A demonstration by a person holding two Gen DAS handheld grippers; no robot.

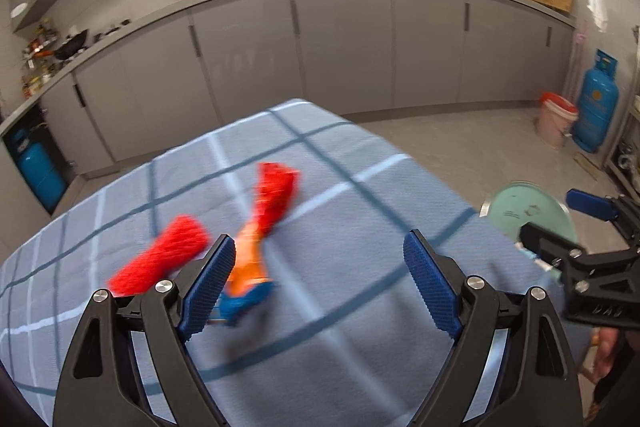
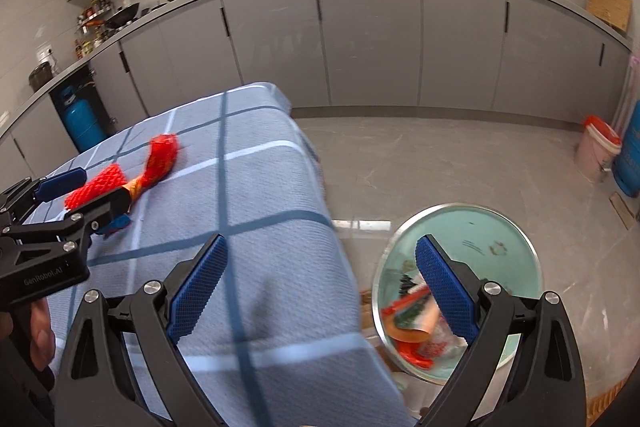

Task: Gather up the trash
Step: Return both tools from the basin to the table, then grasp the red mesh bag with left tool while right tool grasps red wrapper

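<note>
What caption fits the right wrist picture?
Open right gripper hangs between table and trash-filled bin; red wrappers wait.

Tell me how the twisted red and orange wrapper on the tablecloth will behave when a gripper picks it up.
The twisted wrapper is probably floppy: it is thin, crumpled and pinched at a narrow waist, so its ends would droop. It looks light for its size, lying flat on the tablecloth without denting it. Its glossy film may be slippery, though the left gripper has ribbed pads.
</note>
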